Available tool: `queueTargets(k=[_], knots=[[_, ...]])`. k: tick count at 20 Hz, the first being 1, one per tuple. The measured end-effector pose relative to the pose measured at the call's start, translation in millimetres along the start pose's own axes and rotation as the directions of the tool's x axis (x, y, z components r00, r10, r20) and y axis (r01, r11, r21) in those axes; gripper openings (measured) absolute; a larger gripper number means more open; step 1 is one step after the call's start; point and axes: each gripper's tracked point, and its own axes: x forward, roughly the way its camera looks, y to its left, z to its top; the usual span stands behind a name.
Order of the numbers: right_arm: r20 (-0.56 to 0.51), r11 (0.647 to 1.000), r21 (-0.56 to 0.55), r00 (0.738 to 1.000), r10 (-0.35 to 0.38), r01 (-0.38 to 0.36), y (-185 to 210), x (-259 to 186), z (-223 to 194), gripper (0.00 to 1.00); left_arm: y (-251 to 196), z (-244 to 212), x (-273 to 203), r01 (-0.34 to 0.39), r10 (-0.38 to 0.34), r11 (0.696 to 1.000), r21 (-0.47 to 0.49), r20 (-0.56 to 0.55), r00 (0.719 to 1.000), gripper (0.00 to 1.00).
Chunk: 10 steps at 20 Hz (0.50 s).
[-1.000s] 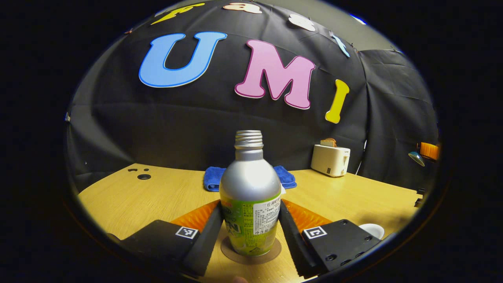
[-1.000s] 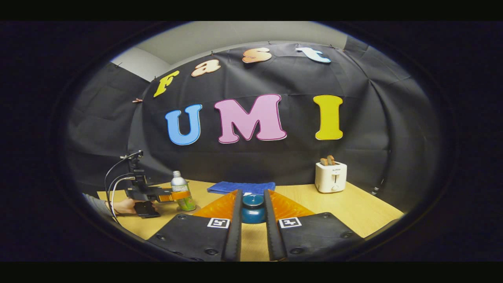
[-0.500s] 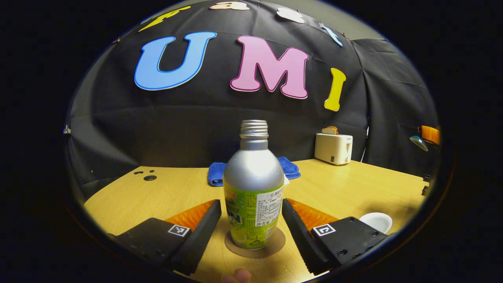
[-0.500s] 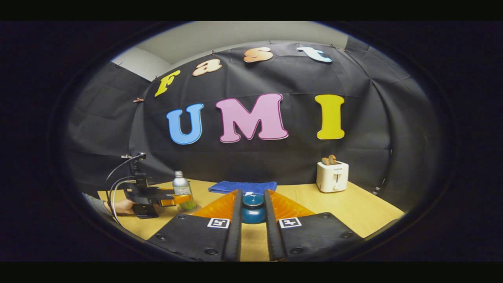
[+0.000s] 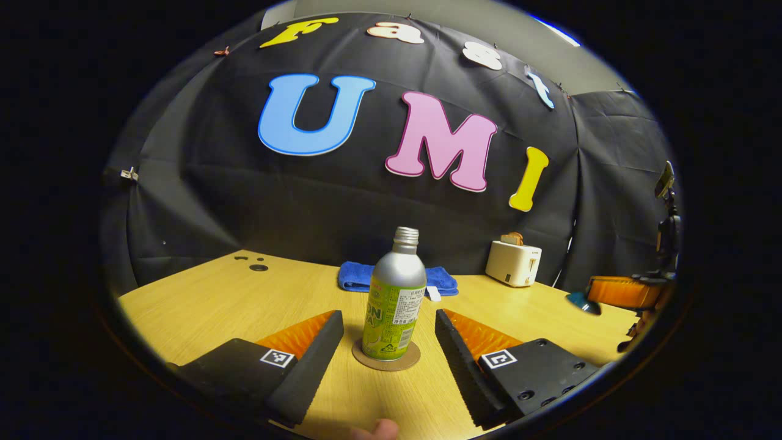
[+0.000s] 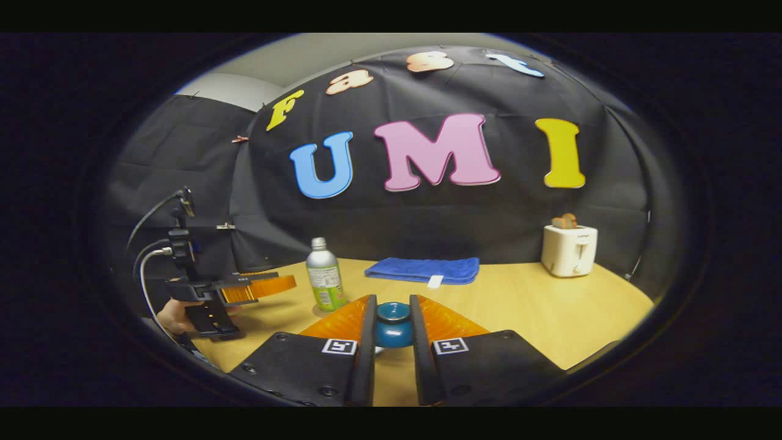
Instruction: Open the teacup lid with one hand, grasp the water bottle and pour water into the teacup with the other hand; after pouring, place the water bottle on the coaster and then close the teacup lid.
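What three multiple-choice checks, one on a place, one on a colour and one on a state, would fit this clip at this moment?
1. Where does the water bottle stand?
A. on the blue cloth
B. on the round coaster
C. beside the toaster

2. What colour is the teacup lid?
A. dark teal blue
B. white
C. orange

3. What is the left tool doing?
A. clamped on the bottle
B. shut on the cloth
C. open, apart from the bottle

Answers:
1 B: the brown coaster shows around the bottle's base on the table, with the blue cloth and the toaster farther back.
2 A: the lid between the fingers of the right tool is dark teal blue.
3 C: in the left gripper view both fingers stand wide with bare table between each and the bottle.
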Motion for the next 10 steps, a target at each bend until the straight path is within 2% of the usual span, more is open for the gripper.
queueTargets(k=[1, 2, 3, 5, 10], knots=[[-0.030, 1.000, 0.016, 0.999, 0.012, -0.011, 4.6, 8.6, -10.4, 0.31, -3.0, 3.7, -4.4, 0.005, -0.005, 1.000, 0.010, 0.013, 1.000, 0.95], [-0.051, 1.000, 0.026, 0.998, 0.019, -0.018, 8.8, 14.2, -17.5, 0.26, -5.2, 5.7, -9.1, 0.009, -0.009, 1.000, 0.024, 0.021, 1.000, 0.95], [-0.065, 1.000, 0.023, 0.998, 0.023, -0.021, 12.9, 18.2, -22.0, 0.31, 0.6, 7.1, -24.9, 0.008, -0.009, 0.999, 0.034, 0.029, 1.000, 0.95], [-0.078, 1.000, -0.002, 0.997, 0.021, -0.022, 18.4, 23.1, -28.6, 0.31, -2.5, 7.3, -28.5, 0.024, -0.025, 0.999, 0.044, 0.032, 0.999, 0.95], [-0.124, 0.999, -0.048, 0.992, 0.019, -0.026, 25.7, 32.9, -47.5, 0.31, 6.6, 12.4, -32.0, 0.000, -0.002, 0.999, 0.046, 0.041, 0.999, 0.95]])
